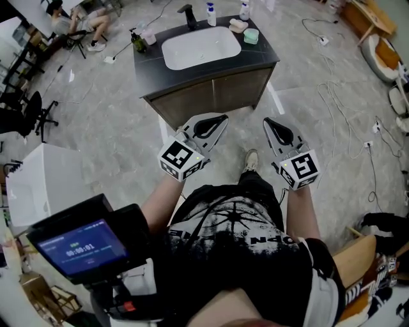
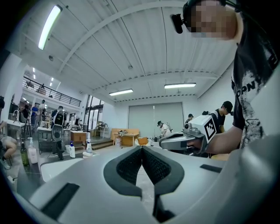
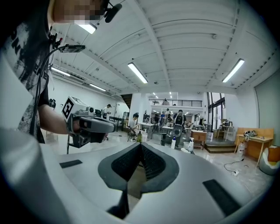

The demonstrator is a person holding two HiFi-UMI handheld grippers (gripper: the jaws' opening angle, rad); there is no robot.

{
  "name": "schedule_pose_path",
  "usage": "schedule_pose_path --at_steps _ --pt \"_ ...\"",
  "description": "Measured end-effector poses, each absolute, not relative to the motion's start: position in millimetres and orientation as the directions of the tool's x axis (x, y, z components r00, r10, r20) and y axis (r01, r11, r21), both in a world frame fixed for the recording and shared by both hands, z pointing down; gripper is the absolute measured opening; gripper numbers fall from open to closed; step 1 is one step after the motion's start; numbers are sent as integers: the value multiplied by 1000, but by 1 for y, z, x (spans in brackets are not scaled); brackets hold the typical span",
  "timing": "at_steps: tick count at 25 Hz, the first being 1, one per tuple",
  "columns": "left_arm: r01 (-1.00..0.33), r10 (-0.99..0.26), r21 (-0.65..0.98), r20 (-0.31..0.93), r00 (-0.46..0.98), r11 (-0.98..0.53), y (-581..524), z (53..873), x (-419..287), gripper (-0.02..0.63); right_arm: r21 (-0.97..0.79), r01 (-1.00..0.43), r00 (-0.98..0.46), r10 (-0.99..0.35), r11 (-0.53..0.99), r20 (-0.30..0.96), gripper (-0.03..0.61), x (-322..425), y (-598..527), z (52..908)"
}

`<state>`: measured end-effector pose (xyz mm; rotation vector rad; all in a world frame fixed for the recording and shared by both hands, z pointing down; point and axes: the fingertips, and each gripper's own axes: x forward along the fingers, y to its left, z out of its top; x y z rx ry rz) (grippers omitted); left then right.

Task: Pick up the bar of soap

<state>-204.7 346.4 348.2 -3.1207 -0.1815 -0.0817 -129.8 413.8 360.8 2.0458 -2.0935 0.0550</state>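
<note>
While both grippers hang in front of the person's waist, well apart from the washstand, the task has hardly begun: I judge this to be the approach step. The left hand-held gripper is clenched on nothing, its ribbed pads meeting tip to tip in its own view. The right hand-held gripper is likewise clenched with nothing in it. Both point toward twelve o'clock, at the dark worktop with its white basin. What I take to be the bar of soap, a pale rounded lump, lies on the worktop at about one o'clock from the basin, near the back edge. A green cup sits just beside it at five o'clock, and the tap stands off at its nine o'clock. The next move, as I judge it, calls for stepping up to the worktop and loosening one gripper's jaws; the right is on the soap's side. That gripper then has to come down over the soap without knocking the cup. The bar may be slippery, so the pads should close squarely across it.
</note>
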Motion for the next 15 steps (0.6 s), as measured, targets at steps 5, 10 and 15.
schedule_pose_path --at_steps 5,10,15 --pt "99 99 -4 62 993 -995 329 357 -185 5 115 -992 -25 -983 47 182 14 -108 396 371" --pt "84 83 -7 86 993 -996 320 358 -168 5 102 -993 -39 -984 58 176 14 -89 385 370" --pt "66 66 6 93 993 -998 314 350 -145 5 99 -992 -65 -983 83 175 14 -67 376 360"
